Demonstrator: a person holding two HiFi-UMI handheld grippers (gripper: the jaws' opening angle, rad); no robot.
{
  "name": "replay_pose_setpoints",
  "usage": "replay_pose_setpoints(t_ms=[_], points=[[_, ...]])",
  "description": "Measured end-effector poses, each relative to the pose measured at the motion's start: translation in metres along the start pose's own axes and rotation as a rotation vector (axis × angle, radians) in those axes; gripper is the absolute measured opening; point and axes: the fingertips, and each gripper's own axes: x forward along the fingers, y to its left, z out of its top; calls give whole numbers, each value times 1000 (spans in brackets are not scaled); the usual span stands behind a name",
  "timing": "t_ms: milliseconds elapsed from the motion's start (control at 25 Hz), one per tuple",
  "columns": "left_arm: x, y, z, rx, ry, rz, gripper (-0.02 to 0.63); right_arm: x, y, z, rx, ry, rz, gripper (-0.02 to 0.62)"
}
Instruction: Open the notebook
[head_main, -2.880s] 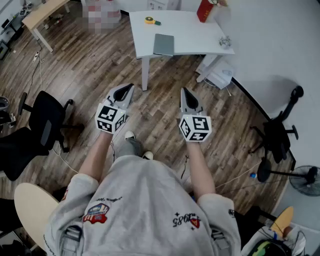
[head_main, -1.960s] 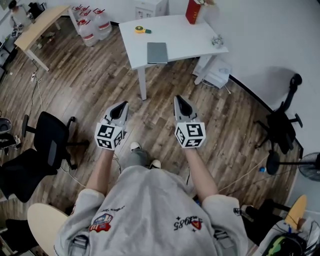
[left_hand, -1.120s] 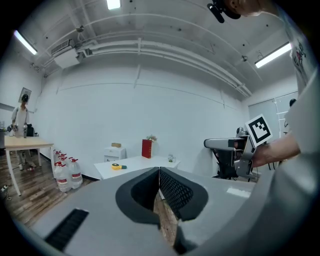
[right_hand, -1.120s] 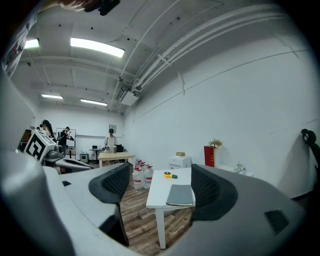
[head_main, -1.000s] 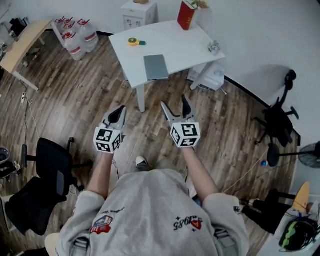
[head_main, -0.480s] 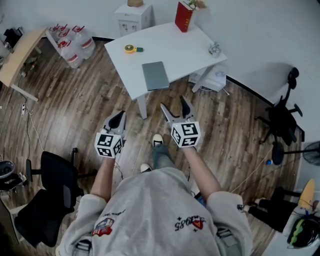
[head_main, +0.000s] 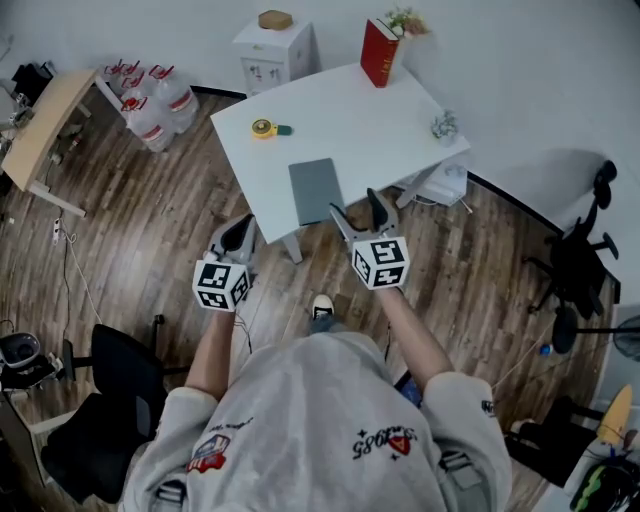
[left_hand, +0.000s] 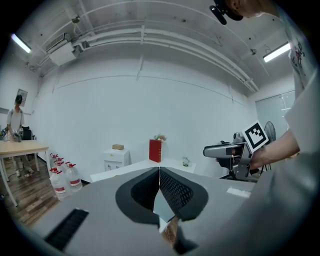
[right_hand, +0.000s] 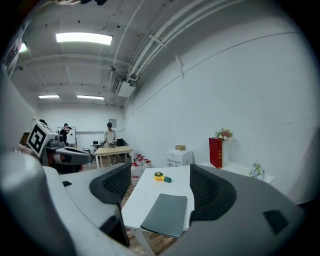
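Note:
A closed grey notebook (head_main: 316, 190) lies near the front edge of the white table (head_main: 370, 120). In the right gripper view the notebook (right_hand: 167, 214) sits just ahead, framed between the jaws. My right gripper (head_main: 357, 212) is open and empty, with its tips just short of the table's near edge, right of the notebook. My left gripper (head_main: 240, 235) hangs over the wooden floor left of the table's front corner, its jaws pressed together on nothing. In its own view the left gripper (left_hand: 159, 175) shows no gap between the pads.
On the table are a yellow tape measure (head_main: 265, 128), a red book (head_main: 380, 52) and a small plant (head_main: 443, 125). A white cabinet (head_main: 275, 45), water bottles (head_main: 155, 105) and a wooden desk (head_main: 40, 130) stand to the left. Office chairs (head_main: 110, 390) (head_main: 580, 270) flank me.
The person has walked up to the table, so the notebook is now right before the grippers. The right gripper's jaws went from shut to open; the left stayed shut.

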Motion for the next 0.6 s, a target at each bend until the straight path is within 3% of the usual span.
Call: replay_pose_setpoints(t_ms=[280,600], points=[[57,27,2,-13,37,48,5,61,-43,-3,28,41,49,351],[102,31,9,-17,35,38,6,90,-78,-21,54,82,45,339]])
